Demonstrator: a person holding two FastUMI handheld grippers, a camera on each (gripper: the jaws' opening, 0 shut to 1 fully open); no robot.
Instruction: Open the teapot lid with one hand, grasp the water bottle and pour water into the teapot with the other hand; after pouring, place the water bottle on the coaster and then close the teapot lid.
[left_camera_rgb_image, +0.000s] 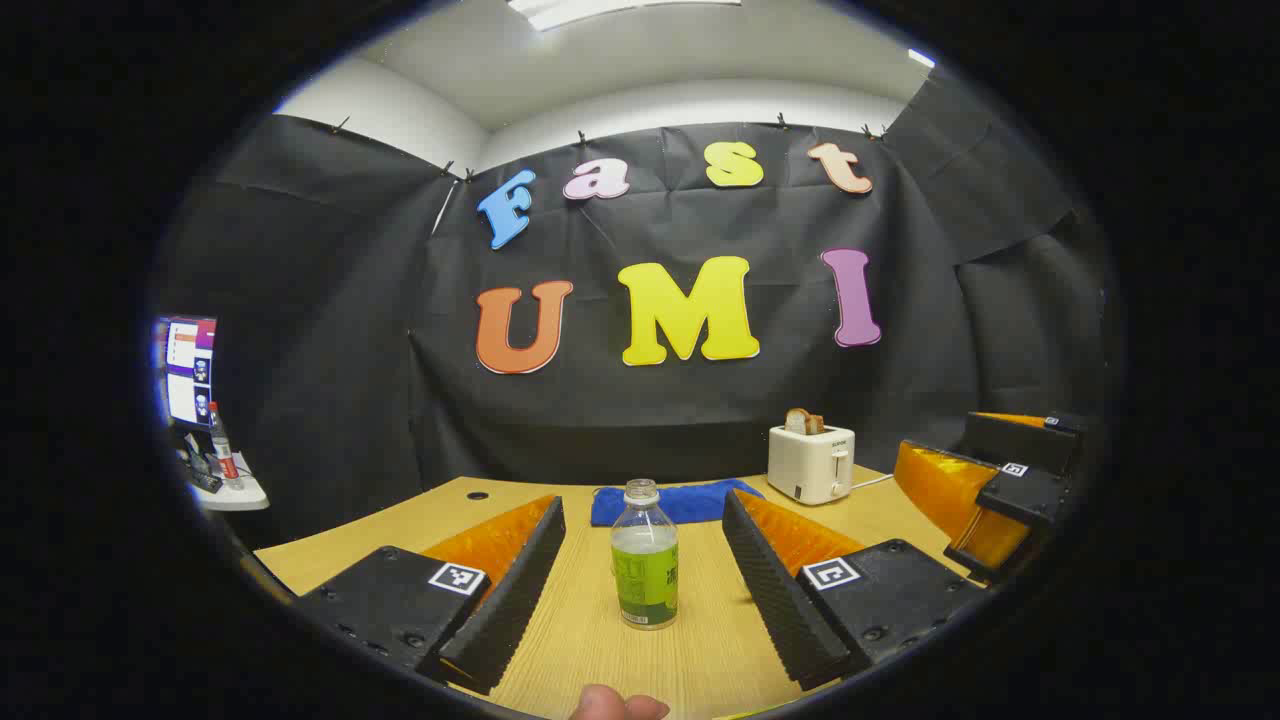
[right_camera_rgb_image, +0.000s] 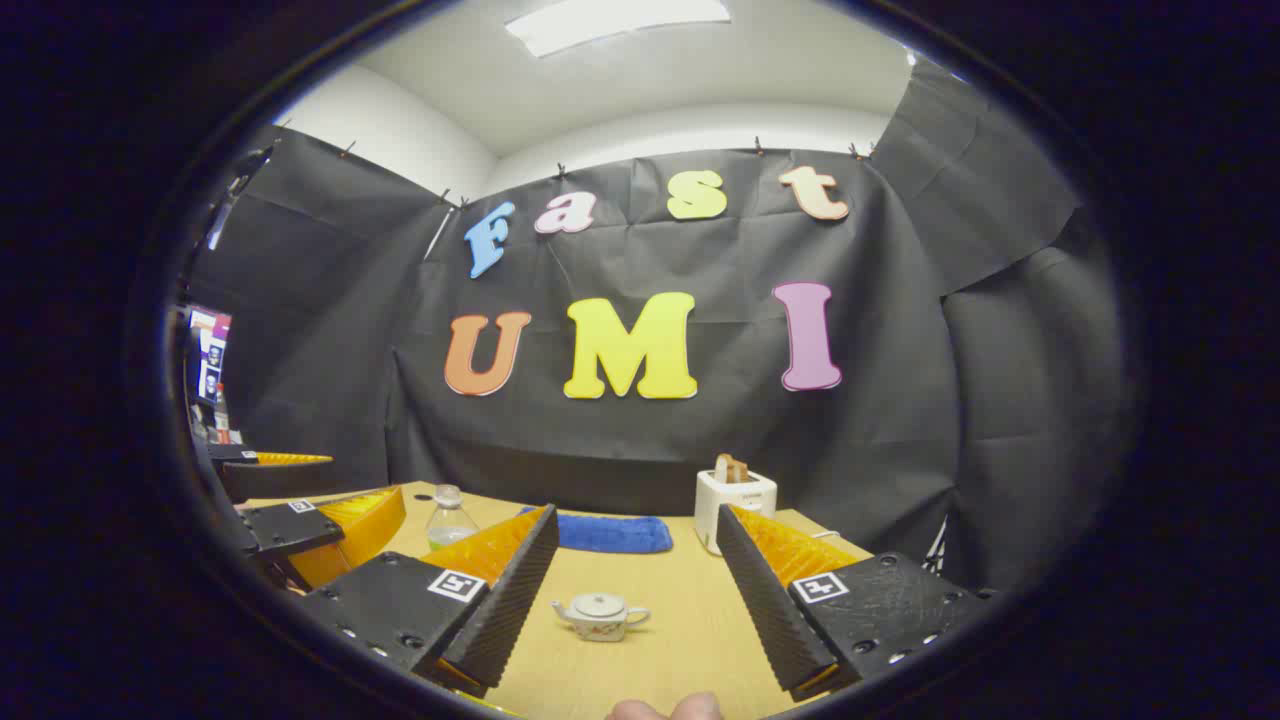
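Wooden table is seen under both claws. At 6 o'clock in the left gripper view, a fingertip of the person is seen at the very bottom. Next, the left gripper is held with its two fingers wide apart, one at 7 o'clock and one at 5 o'clock. Nothing is clamped by it. The water bottle is stood upright on the table between the two fingers, and neither finger is touched by it. No cap is seen on its neck, and a green label is wrapped around it. Farther back, a blue cloth is laid flat behind the bottle. A white toaster with bread in it is placed at 2 o'clock from the bottle. The right gripper is seen at 3 o'clock.

In the right gripper view, the right gripper is also held with its fingers wide apart, and nothing is gripped. The teapot is set on the table between the fingers, apart from both. Its lid is on. Farther off, the blue cloth is seen at 12 o'clock from the teapot, and the toaster at 1 o'clock. The water bottle is seen at 10 o'clock, and the left gripper is found just beside it, at 9 o'clock.
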